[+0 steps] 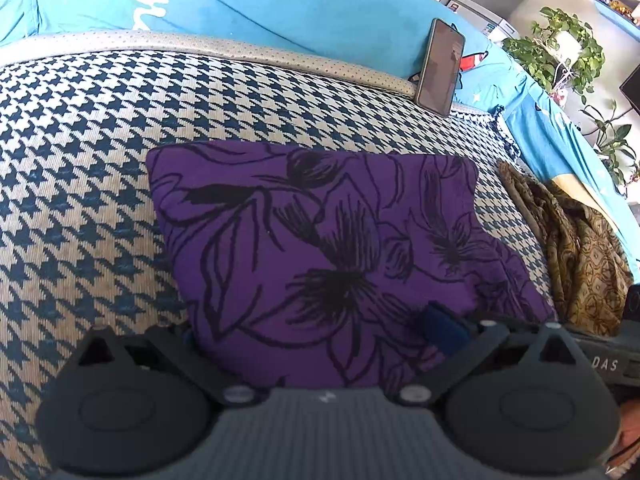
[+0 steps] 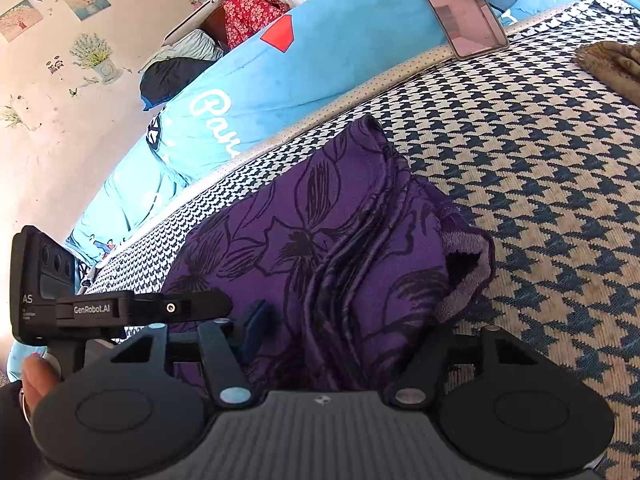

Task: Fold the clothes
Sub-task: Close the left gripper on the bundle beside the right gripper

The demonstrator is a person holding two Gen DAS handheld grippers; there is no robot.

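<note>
1. "GenRobot.AI" in small white letters stands on the black bar of the left claw (image 2: 184,308), seen from the right wrist view just left of the right claw's blue pad.
2. "AS", the tail of a longer word, is on the black camera block (image 2: 42,280) at that claw's outer end; the finer print beneath it is too small to read.
3. "DAS" in pale letters marks the dark body of the right claw (image 1: 604,364), at the left claw's right side.
4. White cursive reading "Pan", cut off, runs across the blue bedding (image 2: 248,92) beyond both claws.
</note>
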